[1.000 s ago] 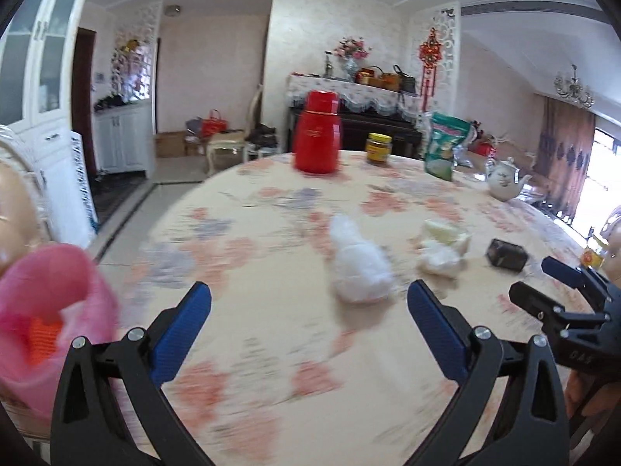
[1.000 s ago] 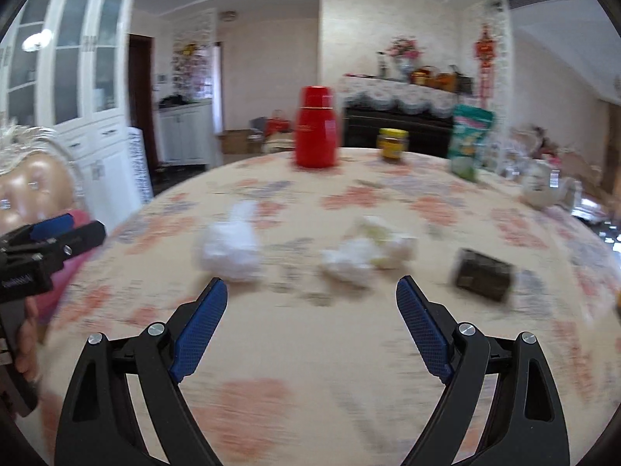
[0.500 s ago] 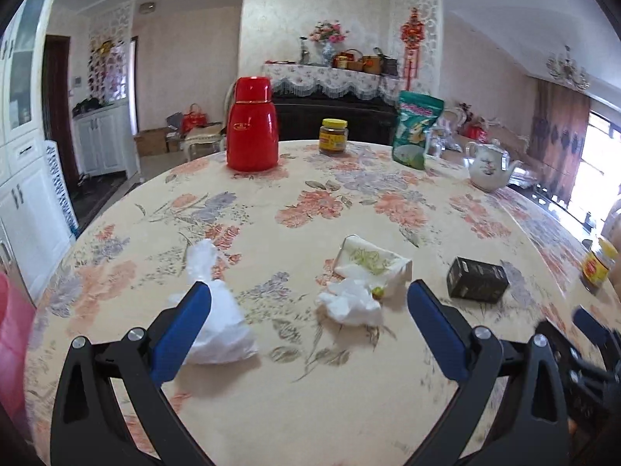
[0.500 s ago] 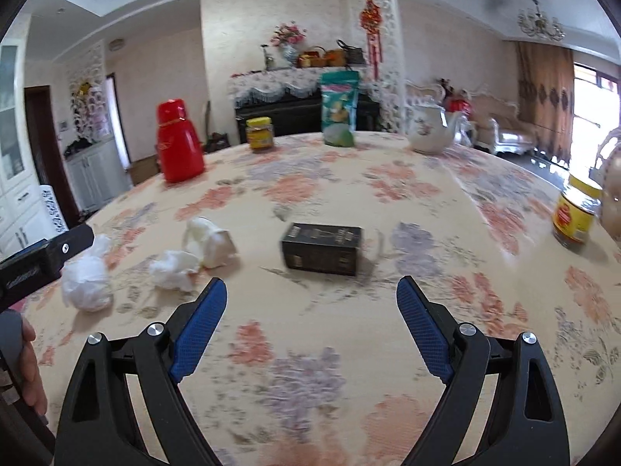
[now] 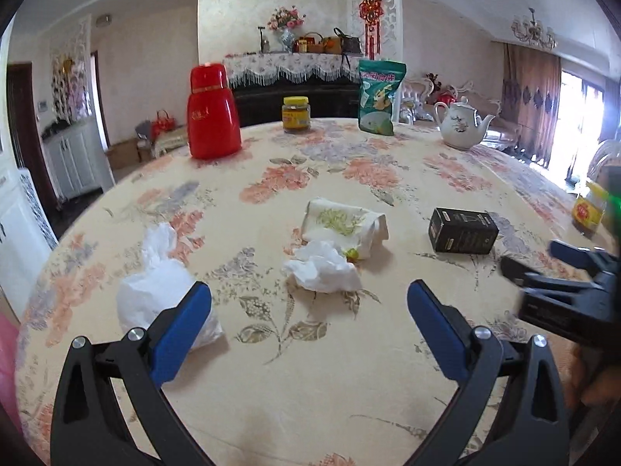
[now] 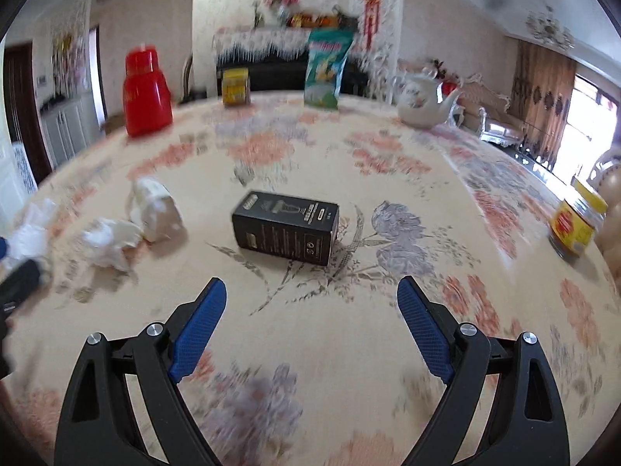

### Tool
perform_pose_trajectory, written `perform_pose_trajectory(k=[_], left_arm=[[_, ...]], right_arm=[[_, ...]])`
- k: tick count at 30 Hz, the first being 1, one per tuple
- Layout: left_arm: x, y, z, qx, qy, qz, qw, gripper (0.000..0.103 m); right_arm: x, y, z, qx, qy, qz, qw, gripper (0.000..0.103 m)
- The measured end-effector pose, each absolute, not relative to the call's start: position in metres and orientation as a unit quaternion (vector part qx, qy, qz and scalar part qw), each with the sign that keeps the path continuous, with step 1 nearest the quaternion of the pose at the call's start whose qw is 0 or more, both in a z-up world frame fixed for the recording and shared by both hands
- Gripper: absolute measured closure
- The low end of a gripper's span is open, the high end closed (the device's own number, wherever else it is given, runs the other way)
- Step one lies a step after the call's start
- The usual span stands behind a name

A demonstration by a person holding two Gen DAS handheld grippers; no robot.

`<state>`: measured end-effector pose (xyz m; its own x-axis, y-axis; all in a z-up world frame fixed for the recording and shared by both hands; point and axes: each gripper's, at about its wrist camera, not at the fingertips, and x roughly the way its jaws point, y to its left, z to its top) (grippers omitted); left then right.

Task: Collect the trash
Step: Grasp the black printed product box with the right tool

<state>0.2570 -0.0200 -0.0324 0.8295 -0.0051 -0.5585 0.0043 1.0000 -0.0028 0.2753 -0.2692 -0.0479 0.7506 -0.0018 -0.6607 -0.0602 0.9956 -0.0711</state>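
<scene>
While both my grippers hover spread wide and empty, I judge I'm at the approach: my right gripper (image 6: 310, 322) faces the black box (image 6: 286, 233), my left gripper (image 5: 308, 324) the crumpled tissue (image 5: 322, 266), a white bag (image 5: 157, 291) beside it. Next I should lower and straddle one piece. Beyond, the floral tablecloth (image 5: 388, 171) bears a red thermos (image 5: 212, 113) and a teapot (image 5: 462, 124).

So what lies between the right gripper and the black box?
Only bare flowered tablecloth; the right wrist view shows the open right gripper short of the black box.
</scene>
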Motion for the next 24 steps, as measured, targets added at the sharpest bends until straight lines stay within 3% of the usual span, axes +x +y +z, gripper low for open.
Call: perform_pose_trajectory(k=[10, 16, 17, 18, 20, 24], left_arm=[[0.259, -0.002, -0.032, -0.028, 0.290, 0.022, 0.956, 0.005], [0.260, -0.011, -0.036, -0.007, 0.295, 0.016, 0.955, 0.005], [0.260, -0.012, -0.037, -0.004, 0.295, 0.016, 0.955, 0.005], [0.259, -0.013, -0.037, -0.002, 0.294, 0.016, 0.956, 0.005], [0.260, -0.013, -0.038, -0.002, 0.297, 0.015, 0.955, 0.005], [0.263, -0.011, -0.040, -0.013, 0.305, 0.012, 0.952, 0.005]], right_arm=[[0.357, -0.272, -0.071, -0.095, 0.425, 0.034, 0.900, 0.018], [0.374, -0.255, -0.069, -0.117, 0.417, 0.098, 0.896, 0.018], [0.375, -0.252, -0.069, -0.112, 0.416, 0.111, 0.895, 0.025], [0.375, -0.250, -0.070, -0.108, 0.418, 0.119, 0.894, 0.044], [0.373, -0.247, -0.069, -0.091, 0.422, 0.125, 0.893, 0.058], [0.353, -0.239, -0.065, -0.080, 0.409, 0.136, 0.899, 0.063]])
